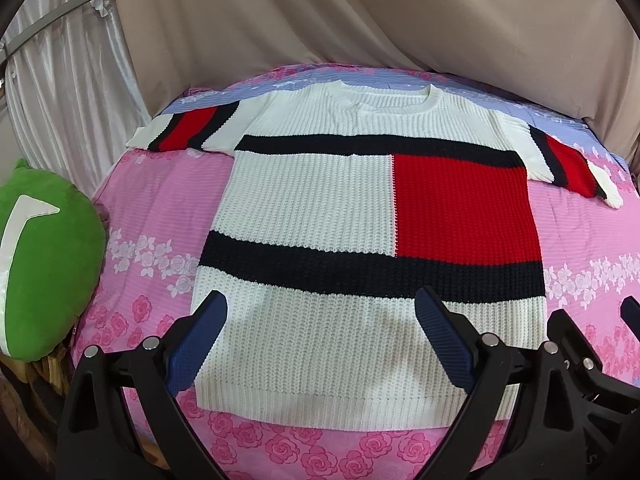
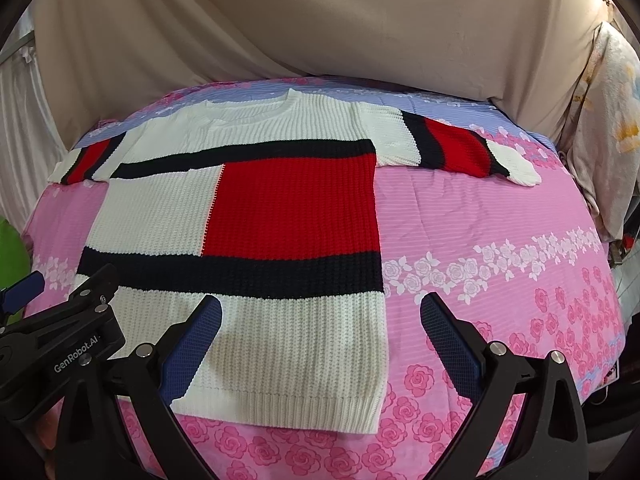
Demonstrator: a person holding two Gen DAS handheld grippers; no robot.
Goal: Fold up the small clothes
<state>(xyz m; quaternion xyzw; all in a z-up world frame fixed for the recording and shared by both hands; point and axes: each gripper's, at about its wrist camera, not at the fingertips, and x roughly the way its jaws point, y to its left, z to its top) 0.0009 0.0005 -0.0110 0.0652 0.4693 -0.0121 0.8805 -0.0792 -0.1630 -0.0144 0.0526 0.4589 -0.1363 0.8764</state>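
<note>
Sweater [image 1: 312, 208] flat on bed [image 1: 152, 200]: soft, limp knit (likely stretchy); take the hem corners. Both grippers [image 1: 320, 340] [image 2: 320, 344] gape, empty.

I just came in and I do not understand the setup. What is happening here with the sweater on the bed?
A person holds two tongs above a knit sweater that lies flat and unfolded on a pink floral bedsheet, both sleeves spread out. The left tongs hang open over the sweater's lower hem. The right tongs are open too, over the hem's right corner. Neither grips anything, so the folding has not started. A green cushion sits at the left edge of the bed.
</note>
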